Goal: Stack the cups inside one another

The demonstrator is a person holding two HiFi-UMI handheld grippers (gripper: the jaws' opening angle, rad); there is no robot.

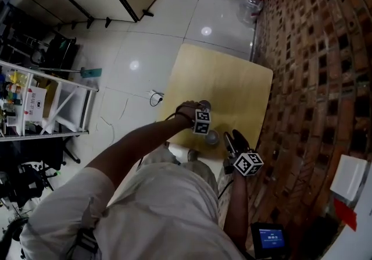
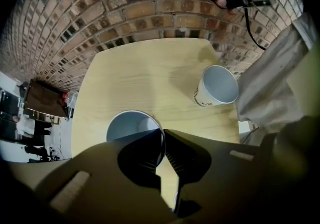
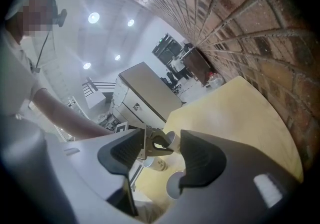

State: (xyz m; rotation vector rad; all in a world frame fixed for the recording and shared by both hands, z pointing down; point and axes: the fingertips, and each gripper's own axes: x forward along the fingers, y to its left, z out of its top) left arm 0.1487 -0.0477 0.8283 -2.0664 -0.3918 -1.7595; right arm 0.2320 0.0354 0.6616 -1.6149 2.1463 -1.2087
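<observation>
Two cups matter here, and both stand mouth up on the pale worktop (image 1: 232,78), their long axes vertical. The left gripper (image 2: 162,135) has its fingers (image 2: 192,155) pressed nearly together on the rim of the held cup (image 2: 131,127), one finger inside the wall and one outside. Whether that cup's base rests on the worktop or hangs just above it, I cannot tell.

The free cup (image 2: 218,86) stands apart from the held one, off to the right of the left gripper and nearer the person's body. In the head view it sits between the two grippers, closer to the right one.

The right gripper (image 1: 233,139) is spread wide with nothing between its fingers (image 3: 200,160); in its own view the free cup's mouth shows low down, just beside the right-hand finger and partly hidden by it.

The coming move probably turns on that sideways offset. The held cup likely has to be lifted clear, carried right until its axis lines up over the free cup's mouth, then lowered straight. The open right gripper, being nearer, seems placed to steady the free cup.
</observation>
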